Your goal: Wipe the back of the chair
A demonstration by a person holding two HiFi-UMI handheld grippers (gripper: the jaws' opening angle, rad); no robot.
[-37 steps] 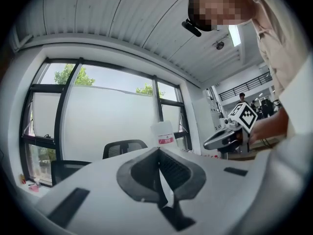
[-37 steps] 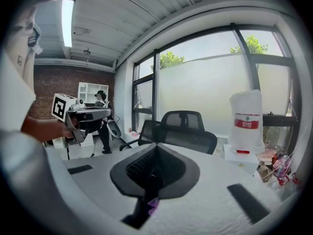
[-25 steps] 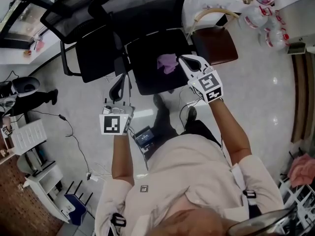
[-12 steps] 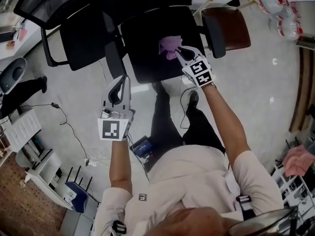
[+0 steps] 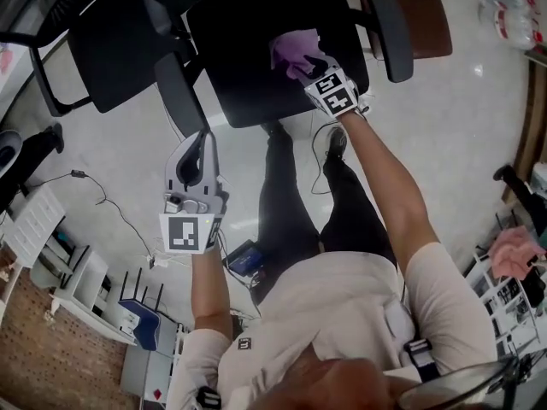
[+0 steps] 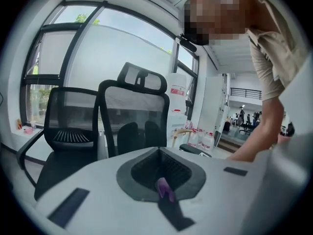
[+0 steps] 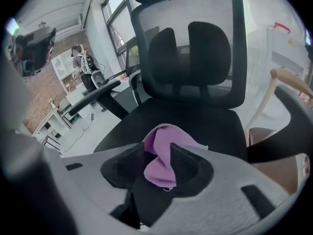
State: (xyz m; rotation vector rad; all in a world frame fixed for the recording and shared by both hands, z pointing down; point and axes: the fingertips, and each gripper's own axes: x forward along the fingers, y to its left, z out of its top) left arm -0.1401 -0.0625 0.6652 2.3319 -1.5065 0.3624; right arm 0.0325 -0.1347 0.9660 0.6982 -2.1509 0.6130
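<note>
**Chair back (image 7: 188, 53) ahead of and above the right gripper (image 7: 159, 150)**

Head view: shows the right gripper low over the seat (image 5: 244, 84), jaws opening, with the purple cloth (image 5: 289, 48) lying between them. Places the left gripper (image 5: 198, 139) well apart, off the seat.

Left gripper view: shows jaws shut, facing the chair back from afar.

Right gripper view: sets the chair back upright beyond the purple cloth, broad side on, nearer this hand.

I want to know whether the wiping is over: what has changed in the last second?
The right claw has come down to the black chair seat with the purple cloth. Its jaws are opening, and the cloth lies loose between them. The left claw came down too, off the seat's front corner. Unchanged: the left claw is shut.
</note>
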